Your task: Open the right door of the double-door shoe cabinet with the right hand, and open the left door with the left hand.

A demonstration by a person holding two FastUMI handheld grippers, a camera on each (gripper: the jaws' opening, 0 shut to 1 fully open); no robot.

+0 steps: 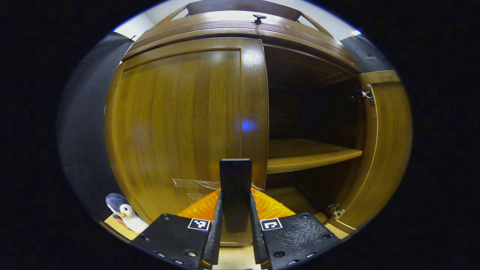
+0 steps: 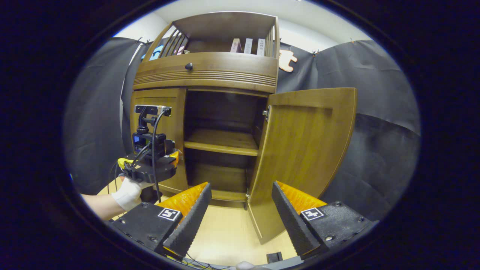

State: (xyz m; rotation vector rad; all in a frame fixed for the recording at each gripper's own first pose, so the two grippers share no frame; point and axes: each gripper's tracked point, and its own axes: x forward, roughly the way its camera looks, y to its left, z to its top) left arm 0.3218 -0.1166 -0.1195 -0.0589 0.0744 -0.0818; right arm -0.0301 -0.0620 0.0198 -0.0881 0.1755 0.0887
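Left door (image 1: 180, 123) closed beside open right door (image 2: 303, 150) — shelf (image 2: 221, 142) inside.

Left gripper (image 1: 235, 221) pointed straight forward, level, both fingers (image 1: 215, 228) pressed flat on the sides of a dark upright handle (image 1: 235, 195) standing between them, jaws nearly closed around it. In the right gripper view the same left gripper (image 2: 173, 155) sat well off to the left, held from below by a gloved hand (image 2: 129, 193), bare forearm reaching in from the lower left. Right gripper (image 2: 242, 217) was held farther back, jaws spread wide, fingertips (image 2: 198, 210) well apart, nothing between them, touching nothing
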